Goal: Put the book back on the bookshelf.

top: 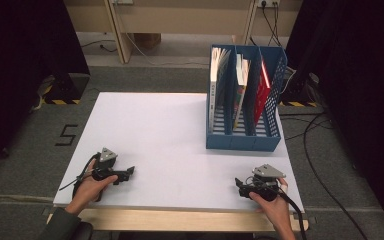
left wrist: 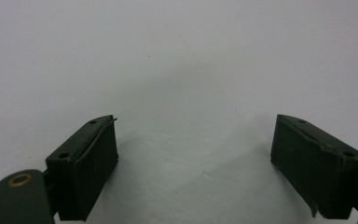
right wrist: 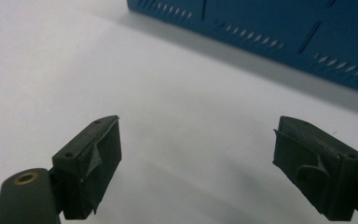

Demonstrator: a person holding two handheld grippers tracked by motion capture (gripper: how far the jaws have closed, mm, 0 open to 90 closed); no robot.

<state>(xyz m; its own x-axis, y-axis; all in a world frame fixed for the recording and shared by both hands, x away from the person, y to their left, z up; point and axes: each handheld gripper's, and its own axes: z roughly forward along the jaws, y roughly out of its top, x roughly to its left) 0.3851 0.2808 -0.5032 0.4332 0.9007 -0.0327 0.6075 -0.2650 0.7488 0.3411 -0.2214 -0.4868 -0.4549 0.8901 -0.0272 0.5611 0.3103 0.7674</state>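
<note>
My left gripper [top: 128, 173] rests low over the white table [top: 170, 145] near its front left, held by a hand, jaws pointing right. Seen from the left gripper view, that gripper [left wrist: 195, 120] stands open with only bare tabletop between the pads. At the front right, my right gripper [top: 239, 184] is held close to the table with its jaws pointing left. The right gripper view has this gripper [right wrist: 198, 120] open and empty, the blue file rack [right wrist: 261, 28] a short way beyond it.
The blue three-slot file rack [top: 243, 141] stands at the table's back right. A white book [top: 219, 70], a colourful one [top: 240, 85] and a red one [top: 263, 87] stand in its slots. Cables lie on the floor to the right.
</note>
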